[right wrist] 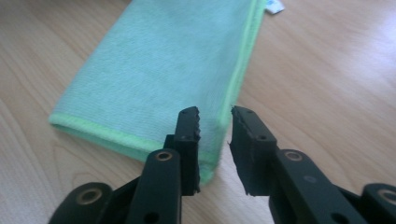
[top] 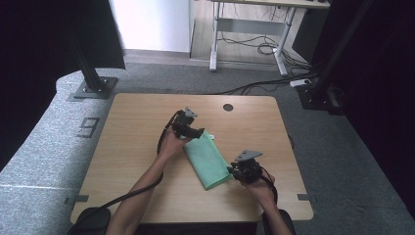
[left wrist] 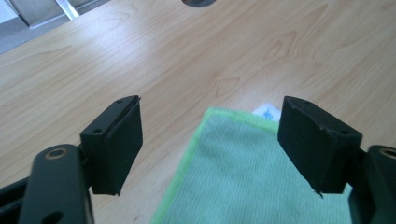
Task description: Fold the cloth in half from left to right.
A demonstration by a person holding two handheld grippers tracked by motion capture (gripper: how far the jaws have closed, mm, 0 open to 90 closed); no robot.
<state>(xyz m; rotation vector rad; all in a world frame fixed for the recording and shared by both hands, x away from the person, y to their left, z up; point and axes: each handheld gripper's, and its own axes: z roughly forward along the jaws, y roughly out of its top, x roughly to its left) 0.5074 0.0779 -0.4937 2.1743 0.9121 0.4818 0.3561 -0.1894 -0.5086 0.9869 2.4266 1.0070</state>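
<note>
A folded green microfibre cloth (top: 207, 159) lay flat near the middle of a light wooden table (top: 137, 147), running diagonally from far left to near right, with a small white label (left wrist: 267, 112) at its far end. A person held a gripper in each hand. The left gripper (top: 192, 130) sat at the cloth's far end, its fingers (left wrist: 117, 144) spread wide with the far corner of the cloth lying loose between them, touched by neither. The right gripper (top: 234, 171) sat at the cloth's near right corner, its fingers (right wrist: 189, 140) parted only a little; the gap between them looked empty, with the cloth's lime-stitched edge just beside the left finger.

The step in hand appeared to be letting go after a fold. To do it well, both pairs of fingers should probably open fully before pulling away, and draw back level and straight off the corners, so no pad snagged the hem and dragged the layers apart.
</note>
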